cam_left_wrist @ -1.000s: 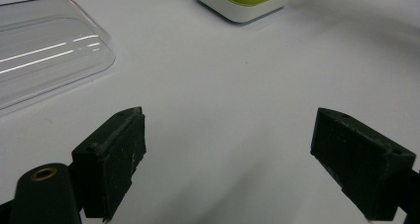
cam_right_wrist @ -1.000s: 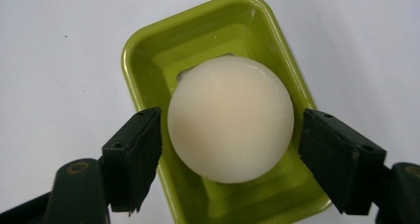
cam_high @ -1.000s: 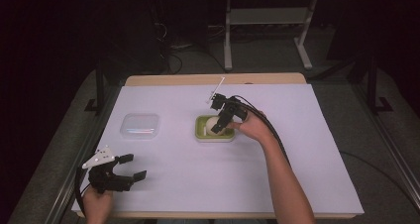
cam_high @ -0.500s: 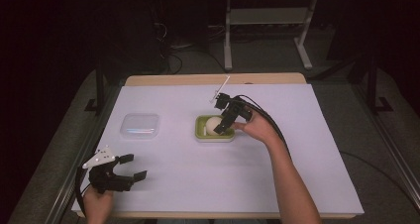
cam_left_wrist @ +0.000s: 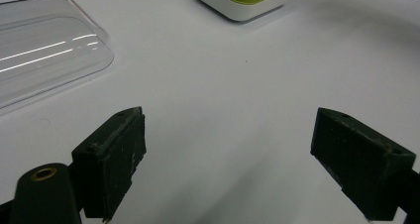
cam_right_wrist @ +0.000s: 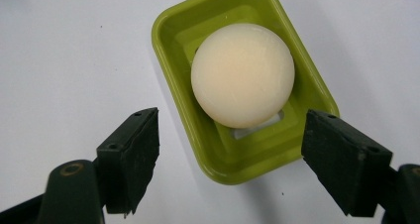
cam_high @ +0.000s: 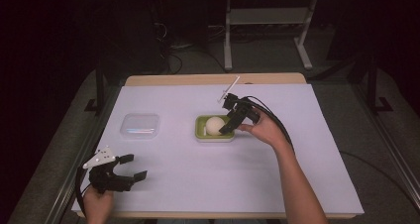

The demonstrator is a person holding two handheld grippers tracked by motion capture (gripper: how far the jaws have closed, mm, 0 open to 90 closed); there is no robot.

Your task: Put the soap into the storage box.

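So the left gripper (cam_high: pixel 131 167) sits at the near left corner of the table (cam_high: pixel 322 184), jaws spread wide with nothing between them. A bit farther back is a clear plastic lid (cam_high: pixel 140 125), lying flat. Right of that, mid-table, a cream ball (cam_high: pixel 214 125) rests in a green tray (cam_high: pixel 201 131). The right gripper (cam_high: pixel 225 124) hovers over it, jaws wide apart, holding nothing.

A ball (cam_high: pixel 214 125) sits in a tray (cam_high: pixel 200 135), lid (cam_high: pixel 140 126) well left.
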